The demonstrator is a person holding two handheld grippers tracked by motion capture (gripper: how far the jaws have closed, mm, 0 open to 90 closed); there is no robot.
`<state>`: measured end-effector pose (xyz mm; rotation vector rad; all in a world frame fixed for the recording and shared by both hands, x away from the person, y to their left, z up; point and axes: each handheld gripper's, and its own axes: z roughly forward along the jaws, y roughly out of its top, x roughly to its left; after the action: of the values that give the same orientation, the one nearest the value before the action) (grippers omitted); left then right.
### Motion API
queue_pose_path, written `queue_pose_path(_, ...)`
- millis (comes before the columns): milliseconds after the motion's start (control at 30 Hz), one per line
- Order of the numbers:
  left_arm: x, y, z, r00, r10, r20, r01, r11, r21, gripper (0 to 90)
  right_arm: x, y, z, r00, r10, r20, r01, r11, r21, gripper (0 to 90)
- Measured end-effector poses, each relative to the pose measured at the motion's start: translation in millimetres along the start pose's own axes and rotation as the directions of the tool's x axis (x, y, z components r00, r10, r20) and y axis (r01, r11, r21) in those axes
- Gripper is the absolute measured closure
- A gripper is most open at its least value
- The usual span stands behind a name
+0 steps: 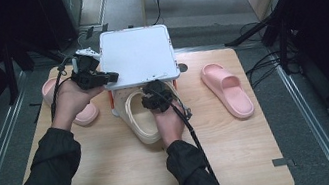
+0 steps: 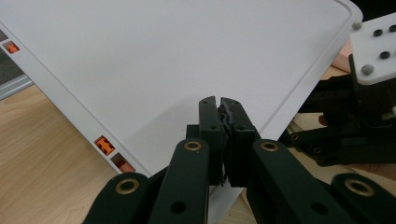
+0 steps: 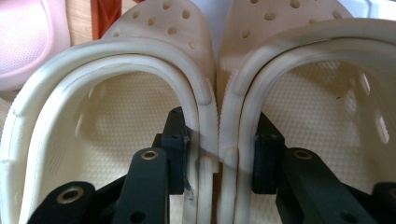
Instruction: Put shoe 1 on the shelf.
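Pinching the two cream clogs (image 3: 210,93) together by their inner walls, the right claw (image 3: 217,154) has them half under the white rack (image 1: 137,56) on the table (image 1: 115,171) — the left claw (image 2: 219,135), pressed shut on the rack's edge, steadies it — pink slippers (image 1: 227,89) wait.

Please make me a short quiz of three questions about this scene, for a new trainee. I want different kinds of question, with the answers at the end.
1. Choose one. What does the right gripper hold?
A) a brown boot
B) the two cream clogs, pinched together by their touching inner walls
C) a cup
2. True or false: the jaws of the left gripper stand wide open above the white shelf.
3. How many pink slippers lie on the wooden table?

Key
1. B: one jaw sits inside each clog.
2. False: the jaws are shut.
3. Two, one on each side of the shelf.
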<state>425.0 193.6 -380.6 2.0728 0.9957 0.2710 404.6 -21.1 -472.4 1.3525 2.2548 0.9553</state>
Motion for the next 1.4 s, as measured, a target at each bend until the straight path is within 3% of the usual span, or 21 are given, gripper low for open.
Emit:
queue_pose_path(167,1.0,-0.5,-0.3,0.9999,-0.008,0.006,0.008,1.0,-0.003,87.4,-3.1,-1.2,3.8,0.9998,0.019,-0.007,-0.019,1.0,0.004,65.3)
queue_pose_path(300,0.8,-0.5,-0.3,0.9999,-0.009,0.006,0.009,1.0,-0.003,87.4,-8.5,-4.6,4.9,0.9971,0.068,-0.033,-0.068,0.998,0.001,64.6)
queue_pose_path(467,0.9,-0.7,-0.4,1.0,-0.007,0.005,0.007,1.0,-0.003,87.3,-10.6,-6.0,5.0,0.9961,0.072,-0.051,-0.072,0.997,0.002,62.7)
queue_pose_path(567,1.3,-0.9,-0.7,0.9999,-0.004,0.009,0.004,1.0,-0.003,87.1,-7.4,-7.5,4.1,0.9984,0.042,-0.039,-0.042,0.999,-0.001,61.3)
queue_pose_path(833,1.0,-1.2,-0.7,1.0,0.002,0.007,-0.002,1.0,-0.006,86.8,-9.8,-11.1,-2.4,0.9966,0.039,-0.073,-0.039,0.999,0.006,53.7)
queue_pose_path(967,1.6,-1.2,-0.7,0.9999,0.001,0.01,-0.001,1.0,-0.004,86.9,-11.1,-13.7,-12.0,0.9941,0.056,-0.093,-0.057,0.998,-0.007,51.9)
queue_pose_path(1100,1.0,-1.1,-0.7,1.0,0.0,0.006,0.0,1.0,-0.004,86.9,-12.4,-18.3,-28.6,0.994,0.041,-0.102,-0.044,0.999,-0.03,51.8)
queue_pose_path(1400,-0.2,-0.9,-0.7,1.0,0.001,-0.004,-0.001,1.0,-0.002,86.9,-7.2,-41.6,-69.3,0.9876,-0.016,-0.156,0.009,0.999,-0.048,70.2)
